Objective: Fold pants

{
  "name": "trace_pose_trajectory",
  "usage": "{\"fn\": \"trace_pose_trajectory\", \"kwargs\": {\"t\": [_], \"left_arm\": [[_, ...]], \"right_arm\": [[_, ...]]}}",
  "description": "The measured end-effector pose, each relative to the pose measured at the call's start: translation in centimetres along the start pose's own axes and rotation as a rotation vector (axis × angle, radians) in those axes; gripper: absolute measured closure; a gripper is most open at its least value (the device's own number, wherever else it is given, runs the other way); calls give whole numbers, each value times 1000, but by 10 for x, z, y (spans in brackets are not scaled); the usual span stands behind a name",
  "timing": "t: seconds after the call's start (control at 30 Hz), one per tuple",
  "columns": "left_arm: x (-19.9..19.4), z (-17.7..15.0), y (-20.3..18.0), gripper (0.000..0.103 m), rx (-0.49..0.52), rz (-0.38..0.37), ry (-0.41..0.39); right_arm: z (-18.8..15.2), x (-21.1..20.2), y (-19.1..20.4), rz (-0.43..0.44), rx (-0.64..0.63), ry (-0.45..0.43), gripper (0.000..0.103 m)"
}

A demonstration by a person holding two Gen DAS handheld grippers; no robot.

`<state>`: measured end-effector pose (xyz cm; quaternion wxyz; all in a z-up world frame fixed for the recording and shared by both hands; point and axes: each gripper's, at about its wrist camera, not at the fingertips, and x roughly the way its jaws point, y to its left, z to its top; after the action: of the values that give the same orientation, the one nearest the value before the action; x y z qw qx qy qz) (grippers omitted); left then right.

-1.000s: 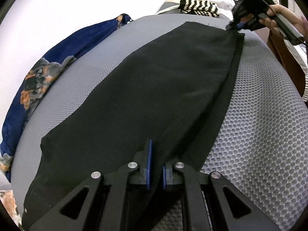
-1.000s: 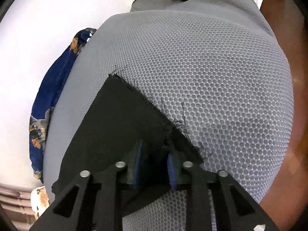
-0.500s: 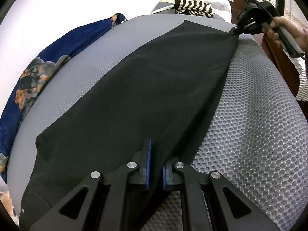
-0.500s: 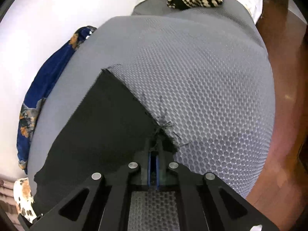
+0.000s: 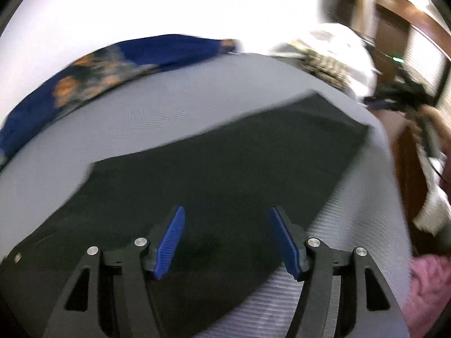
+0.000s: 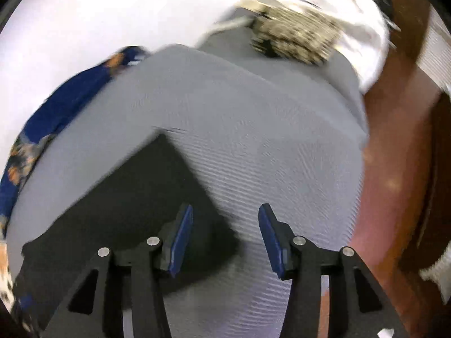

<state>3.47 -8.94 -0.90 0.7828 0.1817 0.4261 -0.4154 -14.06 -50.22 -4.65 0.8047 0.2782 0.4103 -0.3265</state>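
The black pants (image 5: pixel 214 174) lie flat and folded lengthwise on the grey mesh surface (image 5: pixel 157 112). My left gripper (image 5: pixel 227 242) is open and empty, raised above the near end of the pants. My right gripper (image 6: pixel 225 239) is open and empty above the pants' hem corner (image 6: pixel 157 194) at the far end. The right gripper also shows in the left wrist view (image 5: pixel 394 100), held by a hand at the far right. Both views are blurred by motion.
A blue floral cloth (image 5: pixel 93 84) lies along the left edge of the grey surface (image 6: pixel 253 129). A black-and-cream knit (image 6: pixel 296 36) and white fabric (image 6: pixel 363 31) lie at the far end. A pink cloth (image 5: pixel 428 281) is at the lower right. Brown wooden floor (image 6: pixel 394 183) lies to the right.
Both grippers have opened and let go of the pants, which now lie flat. Both have lifted and pulled back a little; the views are blurred with motion.
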Motion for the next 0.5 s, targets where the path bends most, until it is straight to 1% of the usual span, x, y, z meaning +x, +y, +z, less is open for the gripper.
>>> {"fn": "trace_pose_trajectory", "kwargs": {"t": [0.1,0.13,0.2,0.23,0.3,0.4,0.47,0.5], "left_arm": [[-1,1,39,39,-121,103,-12],[-1,0,50,39,-147,124,-15],[-6,-5,69,39,-181,183,-30],[-9,-8,77,39,-189,215,-34],[-10,-14,92,39,-209,262,-31],[-13,-27,117,39,-254,302,-21],[-13,-35,128,39,-274,316,-10],[-14,-40,133,39,-283,326,-5]], "right_arm": [[11,1,53,138,-118,28,56],[15,5,82,204,-176,52,56],[16,13,128,309,-274,106,56],[14,18,162,376,-345,140,56],[11,26,212,462,-450,192,56],[-1,42,298,606,-607,293,56],[-13,50,337,660,-680,343,56],[-23,56,364,691,-729,375,56]]}}
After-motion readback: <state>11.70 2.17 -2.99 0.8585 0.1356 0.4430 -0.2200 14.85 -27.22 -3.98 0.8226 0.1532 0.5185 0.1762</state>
